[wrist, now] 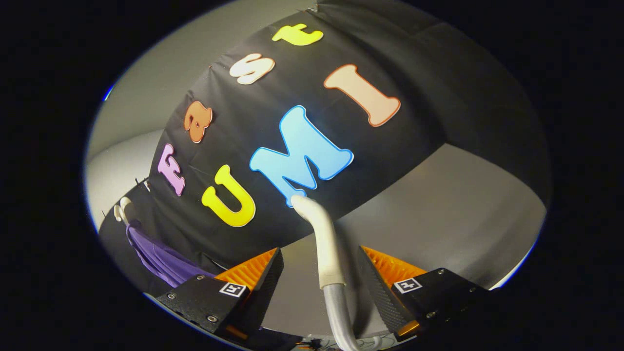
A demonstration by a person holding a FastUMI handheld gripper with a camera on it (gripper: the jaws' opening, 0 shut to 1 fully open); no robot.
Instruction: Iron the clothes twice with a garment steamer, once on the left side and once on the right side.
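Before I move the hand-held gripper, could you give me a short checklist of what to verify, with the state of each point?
1. Hand-held gripper open: ok, the fingers stand apart.
2. Steamer hose between the fingers: ok, it runs up through the gap.
3. Fingers pressing on the hose: not ok, there is a gap on each side.
4. Steamer head located: cannot tell, the hose ends against the booth wall.
5. Purple garment hanging ready: ok, it hangs on a white hanger, off beyond the left finger.
6. Gripper aimed at the garment: not ok, it points at the wall.

No legible writing on parted tongs' (320, 250) tags (232, 289)
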